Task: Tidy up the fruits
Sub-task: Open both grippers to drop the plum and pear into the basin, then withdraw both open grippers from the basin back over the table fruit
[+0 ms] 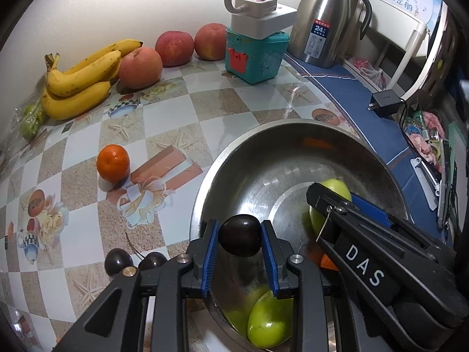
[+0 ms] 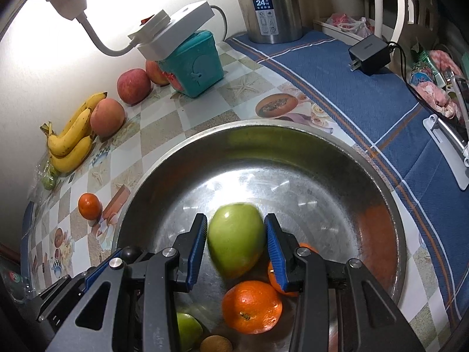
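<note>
Here the left hand-held gripper point(image 1: 239, 236) is clenched on a dark plum point(image 1: 239, 235), its blue pads pressing the fruit's two sides, and it hangs just above the near rim of the steel bowl point(image 1: 293, 135), pointing steeply down into it. So the relation that counts is plain: the plum sits directly between the fingertips, and the bowl's floor lies straight ahead and below, with a green apple point(image 1: 271, 319) resting in the bowl just beneath the grip. The right hand-held gripper point(image 2: 236, 242) is deeper inside the bowl and grasps a second green apple point(image 2: 236, 239), whose long axis runs roughly along the fingers; below it in the bowl lie two oranges point(image 2: 252, 306) and a kiwi point(image 2: 216, 343). Judging from this, the left side is nearer to the rim, the right nearer to the bowl's middle. Outside the bowl, on the desk point(image 1: 164, 117), two more plums point(image 1: 118, 261) lie just left of its rim, a tangerine point(image 1: 112, 162) farther left, and bananas point(image 1: 79, 82) and red apples point(image 1: 174, 47) well beyond, by the wall.
</note>
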Available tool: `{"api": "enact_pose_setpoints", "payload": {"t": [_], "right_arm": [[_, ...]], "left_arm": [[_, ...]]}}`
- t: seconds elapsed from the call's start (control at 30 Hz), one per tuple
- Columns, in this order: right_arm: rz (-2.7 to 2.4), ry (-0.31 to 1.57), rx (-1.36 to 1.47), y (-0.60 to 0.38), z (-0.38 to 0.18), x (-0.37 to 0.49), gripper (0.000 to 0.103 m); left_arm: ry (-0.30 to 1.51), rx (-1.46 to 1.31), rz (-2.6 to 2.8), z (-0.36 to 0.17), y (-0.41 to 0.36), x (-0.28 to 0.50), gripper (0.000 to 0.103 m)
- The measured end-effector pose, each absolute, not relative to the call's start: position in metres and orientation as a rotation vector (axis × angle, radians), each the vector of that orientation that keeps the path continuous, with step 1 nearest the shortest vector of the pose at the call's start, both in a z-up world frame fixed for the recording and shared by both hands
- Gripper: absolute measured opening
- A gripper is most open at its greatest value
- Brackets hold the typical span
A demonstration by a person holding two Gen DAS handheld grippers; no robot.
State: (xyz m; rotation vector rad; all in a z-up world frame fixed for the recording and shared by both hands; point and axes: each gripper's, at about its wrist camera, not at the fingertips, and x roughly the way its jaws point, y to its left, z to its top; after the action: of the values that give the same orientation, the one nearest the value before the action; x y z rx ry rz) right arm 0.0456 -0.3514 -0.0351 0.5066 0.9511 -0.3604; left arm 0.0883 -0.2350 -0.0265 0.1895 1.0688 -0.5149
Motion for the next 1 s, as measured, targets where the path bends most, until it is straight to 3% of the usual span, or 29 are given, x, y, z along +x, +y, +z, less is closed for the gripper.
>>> {"api": "enact_pose_setpoints", "payload": {"t": [0.2,0.63,1.0], "right_arm": [[-0.353,0.933,0.497,-0.348,-0.027,0.045,0.043],[-0.367,0.833,0.519,-0.353,0.015,0.030,0.043],[-0.395,0.898,0.558,-0.353,0.018,0.016,0.042]], "left_arm": [[1.060,0.182,-0.530,-0.021,-0.236,0.086,0.045],[1.039,0.196,-0.515,0.006,-0.231,0.079,0.047],[1.074,0.142,-0.416,0.017,-0.196,0.073,0.048]]}}
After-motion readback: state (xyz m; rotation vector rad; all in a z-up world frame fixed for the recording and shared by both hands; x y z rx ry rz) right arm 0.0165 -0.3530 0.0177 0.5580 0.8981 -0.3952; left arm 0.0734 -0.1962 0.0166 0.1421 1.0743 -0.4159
